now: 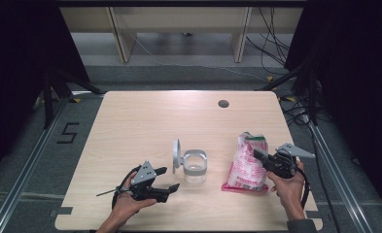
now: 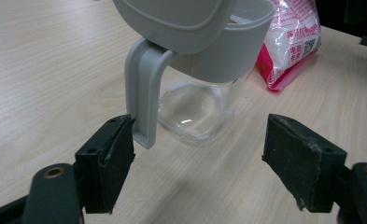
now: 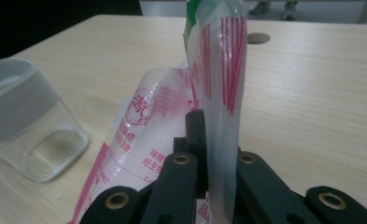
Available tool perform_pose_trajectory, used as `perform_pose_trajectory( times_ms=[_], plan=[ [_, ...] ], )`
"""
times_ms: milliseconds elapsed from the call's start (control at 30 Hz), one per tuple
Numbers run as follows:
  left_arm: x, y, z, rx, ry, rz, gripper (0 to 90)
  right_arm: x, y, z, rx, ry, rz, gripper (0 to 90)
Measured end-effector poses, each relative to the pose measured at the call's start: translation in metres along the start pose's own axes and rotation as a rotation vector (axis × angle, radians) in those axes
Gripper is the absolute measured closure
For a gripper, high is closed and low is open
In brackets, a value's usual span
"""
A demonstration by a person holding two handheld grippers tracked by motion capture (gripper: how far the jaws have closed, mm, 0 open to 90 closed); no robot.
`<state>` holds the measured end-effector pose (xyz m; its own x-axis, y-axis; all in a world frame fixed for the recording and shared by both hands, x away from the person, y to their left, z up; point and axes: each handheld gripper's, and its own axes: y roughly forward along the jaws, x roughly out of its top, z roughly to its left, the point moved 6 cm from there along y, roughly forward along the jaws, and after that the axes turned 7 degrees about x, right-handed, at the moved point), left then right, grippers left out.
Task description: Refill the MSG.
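A pink-and-white bag (image 1: 247,163), lower right of the wooden table (image 1: 130,121), is pinched at its upper edge by the clamped right gripper (image 1: 260,155). At centre stands a clear jar (image 1: 195,167) (lid flipped up); the left gripper (image 1: 166,178) gapes beside it. Likely next: lift and tip the bag over the jar's mouth.

Pink-printed plastic bag (image 1: 247,165) upright beside open clear jar (image 1: 195,167)
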<state>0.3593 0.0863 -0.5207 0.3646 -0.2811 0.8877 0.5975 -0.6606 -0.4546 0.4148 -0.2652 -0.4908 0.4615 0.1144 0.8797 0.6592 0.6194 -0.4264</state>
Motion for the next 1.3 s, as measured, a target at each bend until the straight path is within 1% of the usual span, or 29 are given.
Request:
perform_pose_trajectory(
  times_ms=[33,100,167,200,233,267,333,367,400,433,467,500,533,667,700,733,767,800,833,867,933,967,1033,1067,1133,1167,1233,1267,1300],
  plan=[
    [0.0,0.0,-0.001,-0.005,0.0,-0.003,23.9,0.001,-0.002,0.004,-0.001,0.014,-0.012,90.0],
    [-0.001,0.0,-0.002,-0.004,0.004,0.003,23.9,0.004,-0.006,0.008,0.028,-0.004,-0.036,90.0],
    [-0.001,0.001,-0.003,-0.013,0.002,0.001,23.9,0.007,-0.007,0.011,0.036,-0.016,-0.044,90.0],
    [-0.002,0.001,-0.004,-0.013,-0.001,0.0,23.9,0.008,-0.007,0.015,0.066,-0.001,-0.056,90.0],
    [-0.002,0.001,-0.005,-0.016,0.002,0.004,23.9,0.009,-0.009,0.016,0.05,-0.003,-0.063,90.0],
    [-0.003,0.001,-0.005,-0.017,0.003,0.008,23.8,0.011,-0.01,0.021,0.065,0.013,-0.07,90.0],
    [-0.004,0.002,-0.01,-0.028,0.007,0.011,23.9,0.014,-0.01,0.024,0.071,-0.012,-0.077,90.0],
    [-0.004,0.002,-0.012,-0.035,0.01,0.013,23.8,0.015,-0.011,0.029,0.083,-0.004,-0.084,90.0],
    [-0.005,0.003,-0.015,-0.035,0.012,0.013,23.8,0.017,-0.011,0.029,0.089,-0.03,-0.09,90.0],
    [-0.005,0.003,-0.017,-0.046,0.016,0.019,23.8,0.018,-0.011,0.033,0.092,-0.008,-0.093,90.0],
    [-0.006,0.004,-0.019,-0.047,0.021,0.015,23.8,0.02,-0.012,0.034,0.104,-0.032,-0.087,90.0],
    [-0.007,0.004,-0.02,-0.048,0.031,0.025,23.8,0.02,-0.013,0.038,0.107,-0.011,-0.088,90.0],
    [-0.007,0.005,-0.021,-0.057,0.029,0.027,23.8,0.022,-0.013,0.039,0.115,-0.039,-0.097,90.0],
    [-0.008,0.006,-0.024,-0.051,0.041,0.029,23.9,0.027,-0.014,0.048,0.151,-0.044,-0.112,90.0],
    [-0.009,0.007,-0.025,-0.057,0.035,0.03,23.8,0.029,-0.014,0.049,0.136,-0.062,-0.127,90.0],
    [-0.009,0.007,-0.026,-0.064,0.033,0.032,23.8,0.03,-0.015,0.055,0.151,-0.035,-0.128,90.0],
    [-0.01,0.008,-0.027,-0.064,0.035,0.035,23.8,0.032,-0.016,0.054,0.149,-0.073,-0.133,90.0],
    [-0.011,0.008,-0.028,-0.058,0.038,0.038,23.8,0.032,-0.016,0.059,0.157,-0.046,-0.132,90.0],
    [-0.011,0.009,-0.03,-0.071,0.037,0.04,23.8,0.034,-0.017,0.059,0.152,-0.071,-0.139,90.0],
    [-0.011,0.01,-0.031,-0.071,0.042,0.041,23.8,0.035,-0.018,0.06,0.147,-0.067,-0.139,90.0],
    [-0.012,0.011,-0.035,-0.072,0.048,0.047,23.9,0.038,-0.021,0.06,0.143,-0.082,-0.152,90.0],
    [-0.012,0.012,-0.037,-0.088,0.053,0.048,24.0,0.039,-0.021,0.06,0.144,-0.09,-0.159,90.0],
    [-0.013,0.013,-0.041,-0.079,0.065,0.054,24.1,0.039,-0.024,0.06,0.135,-0.079,-0.154,90.0],
    [-0.014,0.015,-0.043,-0.095,0.067,0.057,24.1,0.04,-0.025,0.058,0.129,-0.102,-0.148,90.0],
    [-0.014,0.017,-0.045,-0.099,0.075,0.068,24.2,0.041,-0.025,0.057,0.123,-0.105,-0.16,90.0],
    [-0.014,0.019,-0.048,-0.106,0.074,0.064,24.3,0.041,-0.025,0.059,0.129,-0.086,-0.153,90.0],
    [-0.013,0.022,-0.052,-0.109,0.07,0.06,24.6,0.042,-0.026,0.06,0.123,-0.096,-0.155,90.0],
    [-0.013,0.023,-0.054,-0.118,0.072,0.067,24.8,0.043,-0.027,0.063,0.133,-0.068,-0.162,90.0],
    [-0.012,0.026,-0.057,-0.116,0.076,0.069,25.1,0.045,-0.027,0.061,0.129,-0.101,-0.173,90.0]
  ],
)
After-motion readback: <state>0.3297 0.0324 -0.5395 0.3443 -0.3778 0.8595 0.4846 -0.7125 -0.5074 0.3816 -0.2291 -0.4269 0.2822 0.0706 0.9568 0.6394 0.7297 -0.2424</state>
